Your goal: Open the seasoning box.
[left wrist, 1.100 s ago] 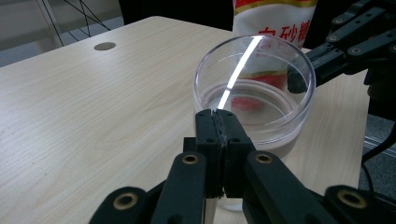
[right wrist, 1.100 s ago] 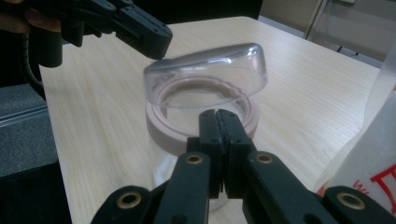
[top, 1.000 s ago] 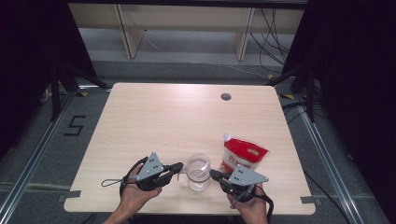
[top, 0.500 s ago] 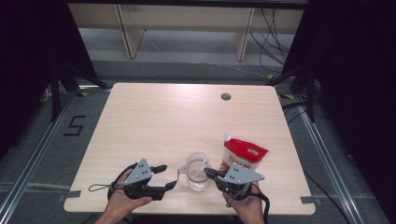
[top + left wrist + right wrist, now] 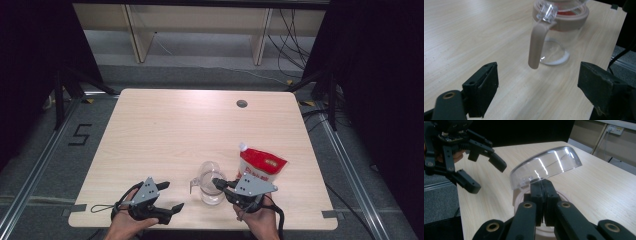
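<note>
Near the tabletop's (image 5: 165, 130) front edge, a little right of centre, a clear jug (image 5: 210, 182) is stood upright, with a red-and-white pouch (image 5: 261, 167) just beside it toward the right edge. The jug's hinged lid (image 5: 546, 165) is propped open, pinched at its edge by the right gripper (image 5: 543, 188), whose jaws are pressed together on it. Likely reason: the mouth is kept clear for filling from the pouch. The left gripper (image 5: 167, 196) is held off near the front-left corner, well apart from the jug; its jaws have just been opening and are spread wide, nothing between them. In the left gripper view the handle (image 5: 536, 42) is lined up between the jaws, farther off, so a grab there seems to be what is set up. Jug look: transparent walls, beige rim band (image 5: 564, 18), beige handle with a clear latch on top, a thin white residue at the base, otherwise seemingly empty. Pouch is stood upright, spout at its top corner.
</note>
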The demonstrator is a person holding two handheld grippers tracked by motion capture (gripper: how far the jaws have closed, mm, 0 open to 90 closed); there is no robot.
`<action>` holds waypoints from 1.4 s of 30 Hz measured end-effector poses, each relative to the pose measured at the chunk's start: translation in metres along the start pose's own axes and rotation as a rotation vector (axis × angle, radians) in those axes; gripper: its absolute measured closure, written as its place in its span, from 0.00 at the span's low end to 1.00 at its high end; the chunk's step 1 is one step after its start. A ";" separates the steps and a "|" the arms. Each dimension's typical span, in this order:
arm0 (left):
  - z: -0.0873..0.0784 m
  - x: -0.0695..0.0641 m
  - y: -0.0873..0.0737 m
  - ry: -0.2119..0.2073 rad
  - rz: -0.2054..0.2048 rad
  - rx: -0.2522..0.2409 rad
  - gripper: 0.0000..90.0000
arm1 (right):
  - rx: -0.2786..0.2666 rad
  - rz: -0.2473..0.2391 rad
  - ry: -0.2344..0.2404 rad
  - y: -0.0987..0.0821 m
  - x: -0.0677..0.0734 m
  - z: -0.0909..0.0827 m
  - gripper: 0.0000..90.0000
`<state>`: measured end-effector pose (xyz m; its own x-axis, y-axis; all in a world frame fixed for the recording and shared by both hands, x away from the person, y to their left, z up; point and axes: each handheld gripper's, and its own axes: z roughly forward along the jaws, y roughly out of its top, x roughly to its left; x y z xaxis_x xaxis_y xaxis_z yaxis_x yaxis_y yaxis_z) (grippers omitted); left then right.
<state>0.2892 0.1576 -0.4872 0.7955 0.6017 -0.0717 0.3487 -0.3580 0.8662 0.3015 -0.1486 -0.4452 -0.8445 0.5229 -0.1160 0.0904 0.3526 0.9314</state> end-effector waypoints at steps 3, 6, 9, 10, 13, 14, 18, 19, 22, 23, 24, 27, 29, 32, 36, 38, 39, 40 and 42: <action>0.001 -0.003 -0.002 -0.002 -0.020 0.001 0.18 | -0.002 -0.005 0.011 0.002 0.001 0.002 0.99; 0.000 -0.001 -0.003 0.022 -0.003 0.019 0.18 | -0.009 -0.019 0.012 0.005 0.003 0.004 0.99; 0.000 0.000 -0.003 0.025 -0.031 0.001 0.18 | -0.012 -0.025 0.023 0.008 0.005 0.009 0.99; 0.000 0.000 -0.003 0.025 -0.031 0.001 0.18 | -0.012 -0.025 0.023 0.008 0.005 0.009 0.99; 0.000 -0.002 -0.003 0.027 -0.028 -0.003 0.18 | -0.009 -0.029 0.032 0.011 0.008 0.013 0.99; 0.000 -0.002 -0.003 0.027 -0.028 -0.003 0.18 | -0.009 -0.029 0.032 0.011 0.008 0.013 0.99; -0.001 0.000 -0.004 0.038 -0.005 0.020 0.18 | -0.004 -0.030 0.042 0.012 0.011 0.017 0.99; -0.001 0.000 -0.004 0.035 -0.012 0.015 0.18 | -0.008 -0.031 0.049 0.013 0.012 0.019 0.98; -0.001 -0.001 -0.004 0.034 -0.019 0.006 0.18 | 0.000 -0.031 0.050 0.013 0.013 0.019 0.98; -0.001 -0.001 -0.003 0.028 -0.020 0.011 0.18 | -0.008 -0.033 0.058 0.013 0.014 0.022 0.98; -0.001 -0.001 -0.003 0.028 -0.020 0.011 0.18 | -0.008 -0.033 0.058 0.013 0.014 0.022 0.98; 0.000 -0.001 -0.004 0.032 -0.019 0.008 0.18 | -0.006 -0.043 0.065 0.013 0.015 0.024 0.97; -0.001 -0.001 -0.003 0.030 -0.012 0.008 0.18 | -0.004 -0.042 0.068 0.013 0.014 0.024 0.96; -0.001 0.001 -0.003 0.037 0.001 0.020 0.18 | -0.006 -0.043 0.064 0.012 0.014 0.024 0.96; -0.001 -0.001 -0.003 0.044 -0.017 0.007 0.18 | -0.015 -0.039 0.054 0.013 0.012 0.022 0.94; -0.002 0.000 -0.003 0.046 -0.022 0.006 0.18 | -0.013 -0.022 0.042 0.011 0.010 0.020 0.90; -0.001 0.000 -0.002 0.046 -0.022 0.003 0.18 | -0.026 -0.015 0.041 0.010 0.008 0.018 0.84; -0.001 0.000 -0.002 0.046 -0.022 0.003 0.18 | -0.026 -0.015 0.041 0.010 0.008 0.018 0.84; -0.001 0.000 -0.002 0.046 -0.018 0.001 0.18 | -0.035 0.001 0.032 0.006 0.004 0.015 0.76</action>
<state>0.2882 0.1591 -0.4883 0.7654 0.6403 -0.0648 0.3635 -0.3470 0.8646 0.3071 -0.1328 -0.4450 -0.8607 0.4983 -0.1042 0.0736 0.3243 0.9431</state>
